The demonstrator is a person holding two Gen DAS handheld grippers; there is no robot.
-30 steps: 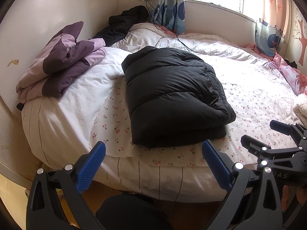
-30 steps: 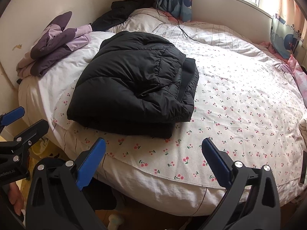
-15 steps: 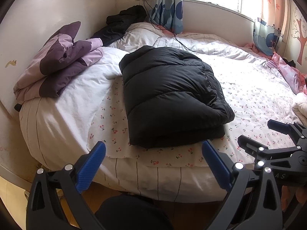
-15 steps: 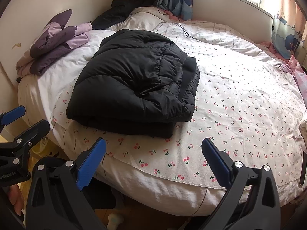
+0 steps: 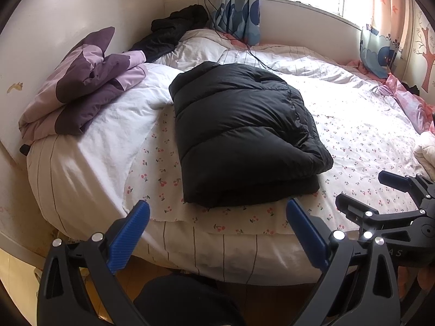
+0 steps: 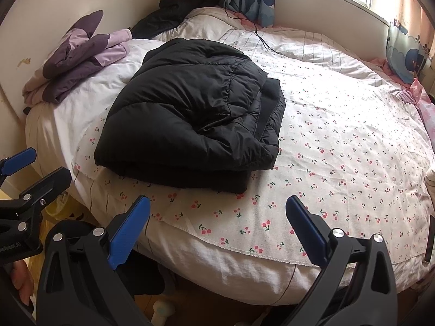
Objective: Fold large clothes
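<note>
A black puffer jacket [image 5: 239, 135] lies folded in a thick stack on the cherry-print sheet [image 5: 353, 141] of the bed; it also shows in the right wrist view [image 6: 195, 119]. My left gripper [image 5: 217, 214] is open and empty, held off the bed's near edge just short of the jacket. My right gripper [image 6: 217, 209] is open and empty over the bed's front edge, to the right of the jacket. Each gripper shows in the other's view: the right one [image 5: 386, 190] and the left one [image 6: 35, 165].
A purple and lilac jacket [image 5: 81, 89] lies folded by the wall at left. Another black garment [image 5: 174, 30] is heaped at the far corner. A cable [image 5: 252, 54] runs across the bedding. Pink fabric [image 5: 407, 103] lies at right. Wooden floor lies below the bed edge.
Both grippers have drifted slightly back and left from the bed. The jacket has not moved. Both stay open.
</note>
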